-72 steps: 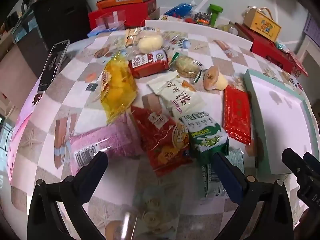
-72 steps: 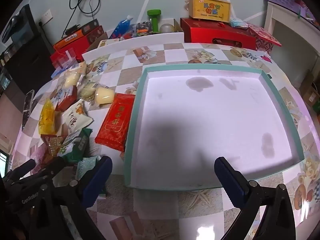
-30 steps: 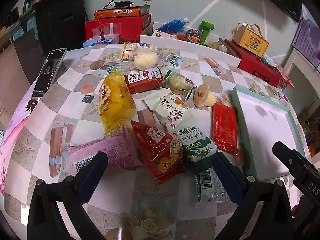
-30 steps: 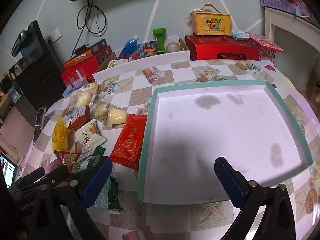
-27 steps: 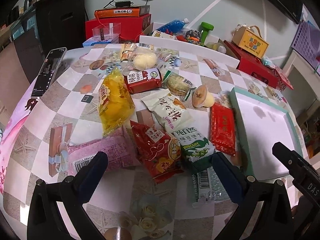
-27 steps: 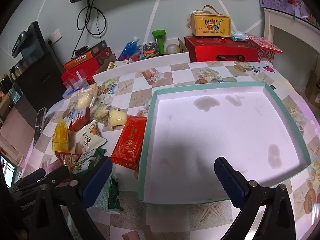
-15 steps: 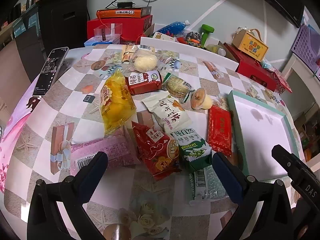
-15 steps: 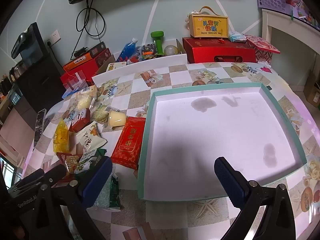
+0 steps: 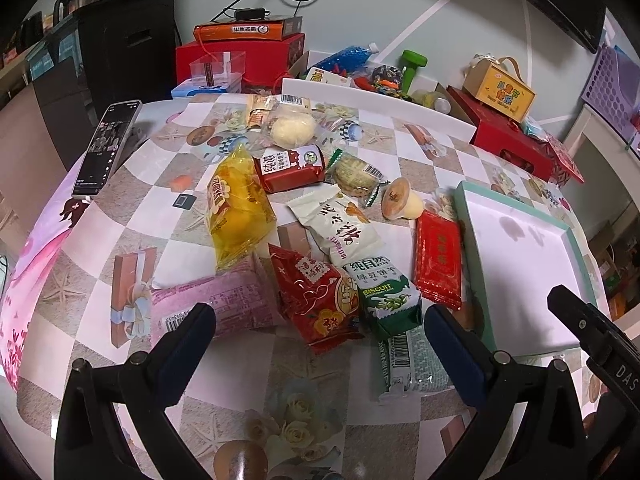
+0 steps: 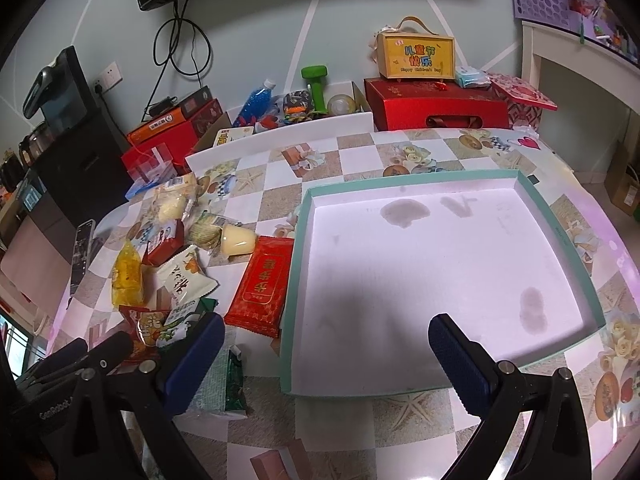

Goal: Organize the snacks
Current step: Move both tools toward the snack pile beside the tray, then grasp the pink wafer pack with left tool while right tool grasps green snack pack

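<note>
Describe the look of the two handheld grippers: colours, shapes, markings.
Both match. The left gripper has two matte black plastic arms spreading in a V, each tipped with a dark blue textured pad and fitted with a small silver screw. The right gripper has the same black arms, blue ribbed pads and silver screws. Each one's body bears white lettering, cut off in the other's camera. No cables, hands or sleeves show.
</note>
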Tool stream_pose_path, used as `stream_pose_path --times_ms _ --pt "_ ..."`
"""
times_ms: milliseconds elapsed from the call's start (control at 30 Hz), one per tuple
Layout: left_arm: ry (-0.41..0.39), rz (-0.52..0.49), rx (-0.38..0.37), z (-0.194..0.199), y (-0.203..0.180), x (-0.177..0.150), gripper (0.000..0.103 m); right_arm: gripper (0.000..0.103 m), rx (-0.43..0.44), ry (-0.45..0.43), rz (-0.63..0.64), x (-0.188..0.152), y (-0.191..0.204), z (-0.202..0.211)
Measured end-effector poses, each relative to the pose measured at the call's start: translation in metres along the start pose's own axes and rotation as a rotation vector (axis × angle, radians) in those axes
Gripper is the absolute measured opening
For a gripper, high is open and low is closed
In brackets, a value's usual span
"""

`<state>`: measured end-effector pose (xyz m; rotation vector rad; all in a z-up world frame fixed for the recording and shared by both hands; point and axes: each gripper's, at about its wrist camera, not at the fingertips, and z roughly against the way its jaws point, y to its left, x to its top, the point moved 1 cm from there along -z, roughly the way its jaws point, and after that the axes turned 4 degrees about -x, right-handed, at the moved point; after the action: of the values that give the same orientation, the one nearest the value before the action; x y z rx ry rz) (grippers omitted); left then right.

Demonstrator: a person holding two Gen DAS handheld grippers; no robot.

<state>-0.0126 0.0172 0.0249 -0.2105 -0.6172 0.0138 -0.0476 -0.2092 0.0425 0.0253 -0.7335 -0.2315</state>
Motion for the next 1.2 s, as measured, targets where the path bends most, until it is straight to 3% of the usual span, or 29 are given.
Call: stream_pose_path --times_ms 767,1200 --pt "-0.009 0.024 0.013 0.012 0.010 0.001 0.103 0.103 -0.006 -0.003 0.030 0.001 0.010 0.012" --pt "0.046 0.240 0.114 -0.001 0.094 -0.003 0.103 0.103 0.037 0.131 0.177 -0.024 0.074 -0.034"
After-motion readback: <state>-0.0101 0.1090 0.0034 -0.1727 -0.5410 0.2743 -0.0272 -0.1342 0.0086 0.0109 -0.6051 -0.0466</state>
